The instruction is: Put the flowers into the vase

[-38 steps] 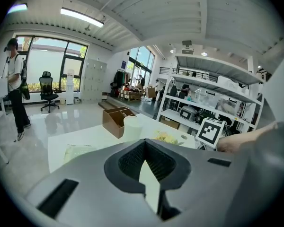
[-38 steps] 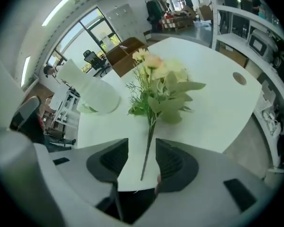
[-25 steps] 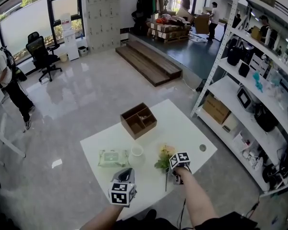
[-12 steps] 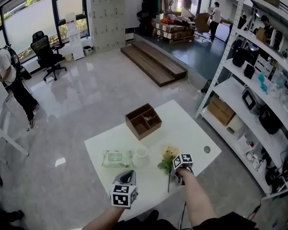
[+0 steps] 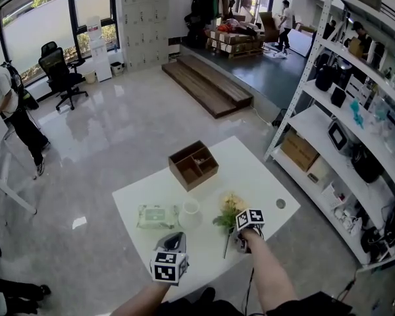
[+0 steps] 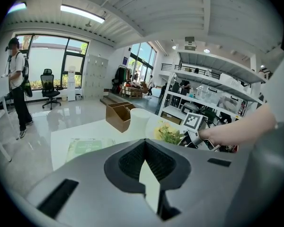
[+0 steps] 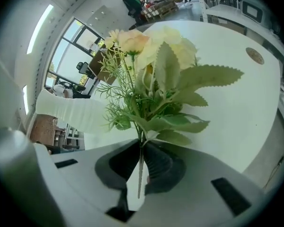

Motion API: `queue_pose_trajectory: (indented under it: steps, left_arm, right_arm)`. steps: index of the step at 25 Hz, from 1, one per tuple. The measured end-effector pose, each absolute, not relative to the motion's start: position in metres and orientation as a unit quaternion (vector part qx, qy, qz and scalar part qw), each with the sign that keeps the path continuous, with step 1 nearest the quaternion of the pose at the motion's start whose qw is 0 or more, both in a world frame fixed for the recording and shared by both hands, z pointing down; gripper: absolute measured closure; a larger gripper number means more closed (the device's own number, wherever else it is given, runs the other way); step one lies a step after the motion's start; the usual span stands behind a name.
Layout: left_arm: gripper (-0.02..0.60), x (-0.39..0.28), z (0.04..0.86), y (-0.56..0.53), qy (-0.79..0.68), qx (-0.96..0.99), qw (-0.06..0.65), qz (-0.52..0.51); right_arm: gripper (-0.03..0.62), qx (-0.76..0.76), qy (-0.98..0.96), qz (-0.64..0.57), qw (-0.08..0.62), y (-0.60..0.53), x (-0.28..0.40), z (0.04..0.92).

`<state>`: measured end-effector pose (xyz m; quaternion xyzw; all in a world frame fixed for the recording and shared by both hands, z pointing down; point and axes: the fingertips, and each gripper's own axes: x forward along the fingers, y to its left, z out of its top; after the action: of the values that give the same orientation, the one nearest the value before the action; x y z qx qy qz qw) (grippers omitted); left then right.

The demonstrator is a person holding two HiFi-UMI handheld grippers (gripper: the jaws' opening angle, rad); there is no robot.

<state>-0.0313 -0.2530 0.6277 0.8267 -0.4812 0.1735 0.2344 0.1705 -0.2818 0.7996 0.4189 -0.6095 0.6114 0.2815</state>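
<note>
You are closing your right gripper [image 7: 141, 148] on the flowers [image 7: 156, 74] near the vase [image 5: 189, 212]; your left gripper [image 6: 144, 143] is hovering, jaws together.

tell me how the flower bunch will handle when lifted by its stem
Probably light: the flowers look artificial, with thin leaves. Likely top-heavy, since the wide head sits on one thin stem where the right tongs are closing, so it may swing or twist in the grip. The stem looks wiry, so probably springy rather than limp.
</note>
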Motion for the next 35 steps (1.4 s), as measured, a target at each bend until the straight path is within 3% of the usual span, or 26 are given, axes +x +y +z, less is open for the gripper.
queue_pose_trajectory:
  steps: [6, 13, 20, 35]
  left_arm:
    - [0.578, -0.028, 0.620, -0.256, -0.480, 0.831, 0.226, 0.168]
    - [0.578, -0.024, 0.600, -0.260, -0.478, 0.839, 0.209, 0.154]
    - [0.578, -0.023, 0.585, -0.263, -0.478, 0.845, 0.193, 0.143]
    - [0.578, -0.059, 0.580, -0.265, -0.514, 0.825, 0.197, 0.126]
  right_arm:
    - [0.565, 0.512, -0.690, 0.446, 0.250, -0.316, 0.177, 0.746]
    - [0.566, 0.579, -0.771, 0.220, 0.147, -0.334, 0.150, 0.640]
    - [0.566, 0.599, -0.795, 0.012, 0.095, -0.318, 0.121, 0.554]
    - [0.566, 0.512, -0.857, -0.059, -0.012, -0.343, 0.002, 0.456]
